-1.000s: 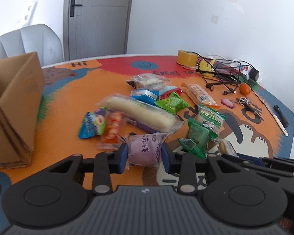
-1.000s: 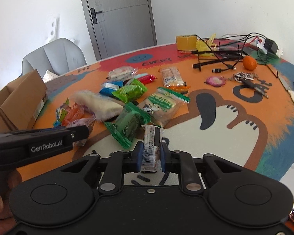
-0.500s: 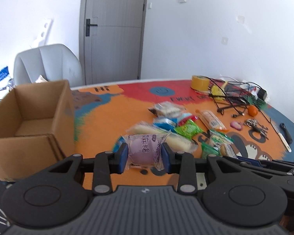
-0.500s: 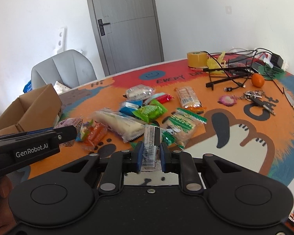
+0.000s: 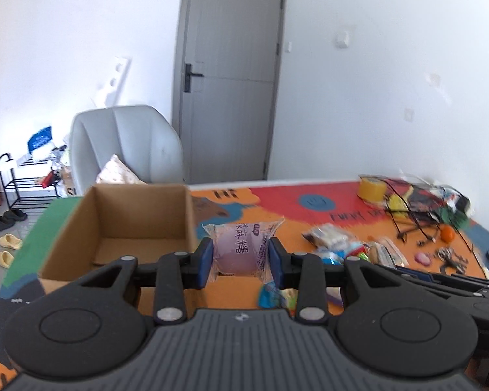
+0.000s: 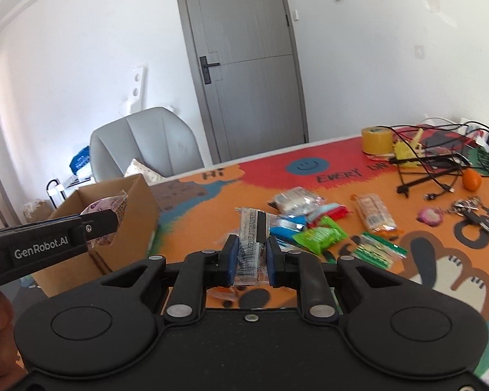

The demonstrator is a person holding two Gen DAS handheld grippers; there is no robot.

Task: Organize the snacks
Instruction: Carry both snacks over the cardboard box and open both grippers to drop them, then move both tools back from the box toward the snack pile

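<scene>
Pinching purple mochi pack [image 5: 241, 250]: left gripper [image 5: 240, 258], "GenRobot.AI" on side; right gripper [image 6: 250, 259] fingers clamp date-stamped clear wrapper [image 6: 251, 247].

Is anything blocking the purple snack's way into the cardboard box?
Nothing visible. The left claw holds the purple snack near the cardboard box's open top; only the box's right wall lies between it and the opening.
</scene>
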